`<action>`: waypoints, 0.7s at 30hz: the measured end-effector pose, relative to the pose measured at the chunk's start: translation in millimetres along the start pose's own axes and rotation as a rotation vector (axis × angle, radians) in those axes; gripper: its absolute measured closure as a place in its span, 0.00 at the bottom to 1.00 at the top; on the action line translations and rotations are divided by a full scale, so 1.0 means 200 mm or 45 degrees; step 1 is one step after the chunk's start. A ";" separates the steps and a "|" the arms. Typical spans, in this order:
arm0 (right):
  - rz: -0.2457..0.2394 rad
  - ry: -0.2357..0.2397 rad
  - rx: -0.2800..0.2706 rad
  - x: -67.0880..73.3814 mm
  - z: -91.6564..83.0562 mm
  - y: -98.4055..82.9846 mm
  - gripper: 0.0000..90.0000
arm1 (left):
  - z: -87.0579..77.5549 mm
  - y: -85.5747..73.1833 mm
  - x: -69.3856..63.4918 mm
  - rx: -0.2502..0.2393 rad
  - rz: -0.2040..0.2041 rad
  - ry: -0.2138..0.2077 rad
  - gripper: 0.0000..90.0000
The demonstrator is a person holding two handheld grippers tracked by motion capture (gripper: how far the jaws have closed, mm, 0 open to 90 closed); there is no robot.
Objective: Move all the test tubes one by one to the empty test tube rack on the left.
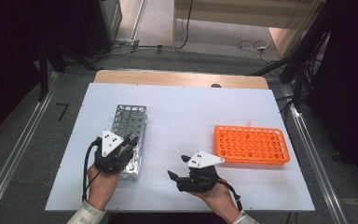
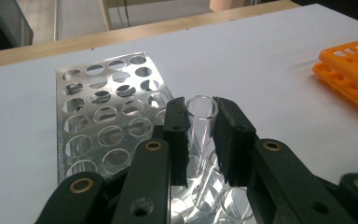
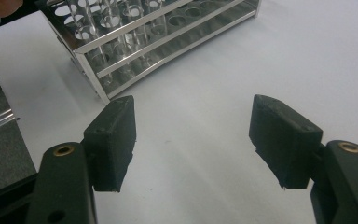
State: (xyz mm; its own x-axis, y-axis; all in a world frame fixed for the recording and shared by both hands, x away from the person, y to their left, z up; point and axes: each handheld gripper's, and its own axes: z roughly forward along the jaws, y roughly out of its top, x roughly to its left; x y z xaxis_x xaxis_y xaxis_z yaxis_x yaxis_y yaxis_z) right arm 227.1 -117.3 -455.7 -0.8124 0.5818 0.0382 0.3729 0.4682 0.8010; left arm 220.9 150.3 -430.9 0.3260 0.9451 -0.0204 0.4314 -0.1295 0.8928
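Observation:
A metal test-tube rack [image 1: 129,122] [image 2: 102,116] [image 3: 158,32] stands on the left half of the white table, with several clear tubes in its near rows. My left gripper [image 1: 129,144] [image 2: 200,135] hovers over the rack's near end, shut on a clear glass test tube [image 2: 201,116] whose open mouth pokes up between the pads. My right gripper [image 1: 179,167] [image 3: 193,140] rests near the front middle of the table, open, with bare table between its fingers. An orange tube rack [image 1: 251,144] [image 2: 354,79] lies to the right.
The white table [image 1: 191,107] ends at a wooden strip [image 1: 182,78] at the back. One clear tube [image 1: 248,122] lies just behind the orange rack. Dark stands and cables line the floor on both sides.

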 end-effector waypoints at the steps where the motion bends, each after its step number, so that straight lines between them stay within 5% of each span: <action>1: -0.001 -0.001 0.001 0.00 0.00 0.00 0.34 | 0.00 0.00 0.00 -0.001 0.000 -0.001 0.83; 16: 0.000 0.000 0.004 0.00 0.00 0.00 0.34 | -0.01 0.00 0.00 -0.010 -0.012 -0.020 0.80; 21: 0.013 -0.016 -0.017 -0.02 -0.02 0.00 0.34 | -0.04 0.01 0.00 -0.035 -0.034 -0.042 0.72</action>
State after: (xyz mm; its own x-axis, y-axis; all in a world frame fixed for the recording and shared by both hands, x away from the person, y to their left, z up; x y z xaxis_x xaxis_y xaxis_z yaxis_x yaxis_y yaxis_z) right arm 228.4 -121.9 -453.4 -0.8030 0.5947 0.0387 0.3748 0.4534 0.8087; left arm 215.6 152.9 -426.7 0.3425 0.9377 -0.0588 0.4169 -0.0956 0.9039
